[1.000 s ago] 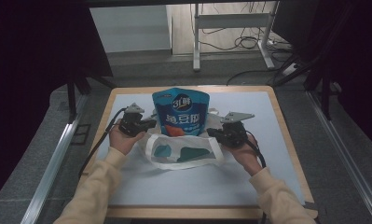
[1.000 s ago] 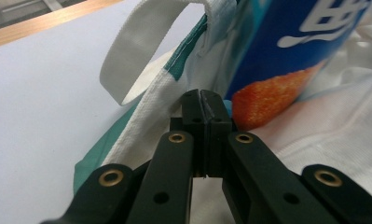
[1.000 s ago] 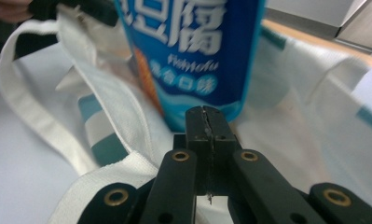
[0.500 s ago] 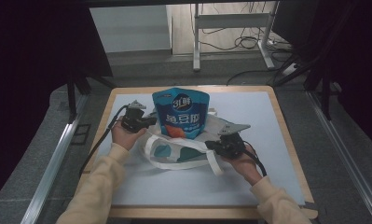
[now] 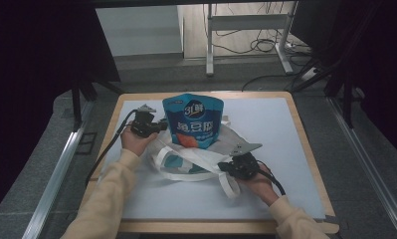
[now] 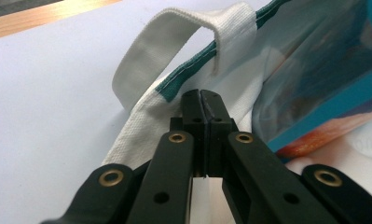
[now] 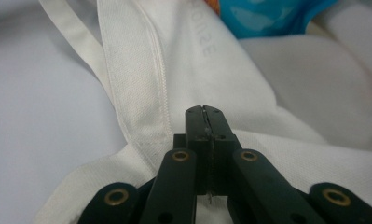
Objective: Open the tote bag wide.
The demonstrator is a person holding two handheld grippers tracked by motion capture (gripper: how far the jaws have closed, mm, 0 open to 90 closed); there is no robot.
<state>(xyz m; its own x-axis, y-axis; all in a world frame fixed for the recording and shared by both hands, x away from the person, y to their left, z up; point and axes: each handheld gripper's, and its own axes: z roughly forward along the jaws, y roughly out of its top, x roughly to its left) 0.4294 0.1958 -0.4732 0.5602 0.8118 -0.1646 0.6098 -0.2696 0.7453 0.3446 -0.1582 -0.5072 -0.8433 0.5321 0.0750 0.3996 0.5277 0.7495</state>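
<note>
So the white tote bag (image 5: 193, 162) is lying mid-table with the blue snack pouch (image 5: 192, 121) standing up in its mouth. The left gripper (image 5: 162, 125) is clamped tight on the bag's green-trimmed rim (image 6: 193, 70) right by a handle loop (image 6: 174, 37), and the right gripper (image 5: 225, 168) is pinched shut on the white fabric at the near edge, jaws fully together on both

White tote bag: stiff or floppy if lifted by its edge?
Probably floppy: the white tote bag lies creased and slumped on the table, and its strap curls in a loose loop. Likely light by itself, but the blue pouch standing in it could tip or slide.
</note>
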